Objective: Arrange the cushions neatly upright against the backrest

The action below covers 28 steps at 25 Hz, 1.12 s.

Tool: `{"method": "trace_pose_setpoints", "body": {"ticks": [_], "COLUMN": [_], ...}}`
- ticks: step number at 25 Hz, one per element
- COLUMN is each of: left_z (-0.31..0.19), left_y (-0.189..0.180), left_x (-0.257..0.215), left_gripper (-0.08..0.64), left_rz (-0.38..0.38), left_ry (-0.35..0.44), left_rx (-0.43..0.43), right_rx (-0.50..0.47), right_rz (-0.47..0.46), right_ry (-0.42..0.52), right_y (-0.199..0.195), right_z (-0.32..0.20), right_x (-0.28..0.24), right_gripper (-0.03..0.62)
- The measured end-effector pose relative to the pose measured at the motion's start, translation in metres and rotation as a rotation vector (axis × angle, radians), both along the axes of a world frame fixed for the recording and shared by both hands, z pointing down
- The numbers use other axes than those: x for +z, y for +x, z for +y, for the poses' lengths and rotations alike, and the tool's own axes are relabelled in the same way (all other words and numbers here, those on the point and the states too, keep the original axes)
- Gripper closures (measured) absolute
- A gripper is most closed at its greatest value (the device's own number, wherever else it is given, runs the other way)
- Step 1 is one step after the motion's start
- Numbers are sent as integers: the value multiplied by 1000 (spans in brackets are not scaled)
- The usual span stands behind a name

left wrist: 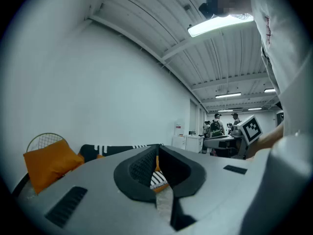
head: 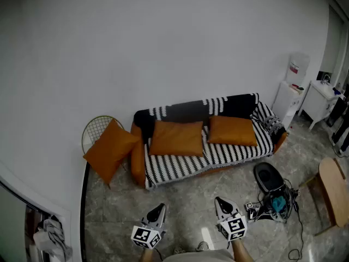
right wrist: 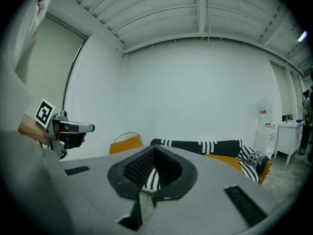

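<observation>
Where the head view is cut off at lower left: a pale bundle (head: 50,240) is shown, but what it is cannot be made out.
Wire chair (head: 97,129): only the rounded back is seen clearly. The seat is hidden.
Left cushion (head: 110,150): orange, propped at a tilt on the wire chair, off the sofa (head: 218,156).
Sofa: draped in a black-and-white striped cover (head: 180,168). The orange frame is exposed only at the two ends and along the lower edge.
Middle cushion (head: 177,138): leaned against the backrest (head: 188,111), on the left half of the seat.
Right cushion (head: 233,130): leaned against the backrest and separated from the middle cushion by a narrow strip of cover.
Left gripper (head: 160,208): held over the floor (head: 185,198), well apart from the sofa. The jaws are pressed together with nothing between them, and the rear is cut off by the lower edge.
Right gripper (head: 220,202): held beside the left one, its jaws likewise closed on nothing.
Black object (head: 269,177): set on the floor among tangled cables (head: 297,222). Its kind cannot be discerned.
Wooden seat (head: 334,190): cut off by the right edge.
</observation>
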<state>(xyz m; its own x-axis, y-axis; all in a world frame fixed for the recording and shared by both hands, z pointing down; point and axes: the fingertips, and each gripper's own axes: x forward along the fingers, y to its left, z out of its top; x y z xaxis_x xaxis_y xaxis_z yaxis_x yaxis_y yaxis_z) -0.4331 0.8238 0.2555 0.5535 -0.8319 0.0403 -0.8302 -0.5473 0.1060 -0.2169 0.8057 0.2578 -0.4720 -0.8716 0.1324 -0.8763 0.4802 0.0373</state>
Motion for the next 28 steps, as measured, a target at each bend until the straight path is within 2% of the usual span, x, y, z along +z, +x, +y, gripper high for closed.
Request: {"method": "trace_pose_setpoints", "body": {"ticks": [11, 15, 23, 28], "left_z": [1, 2, -4, -5], "left_y": [8, 17, 47, 78], "left_x": [5, 6, 6, 10], "left_gripper": [520, 520, 520, 520], "left_rz": [-14, -11, 7, 2], "left_ry": [-16, -21, -33, -34], "left_rx": [4, -2, 3, 21], "right_rx": [-9, -18, -12, -33], "right_rz": [-37, -79, -68, -70], "right_ry": [-19, -13, -15, -6], "right_y": [5, 13, 42, 64], "right_z": [-2, 2, 0, 5], "right_x": [4, 6, 8, 10], "right_gripper": [566, 565, 565, 565]}}
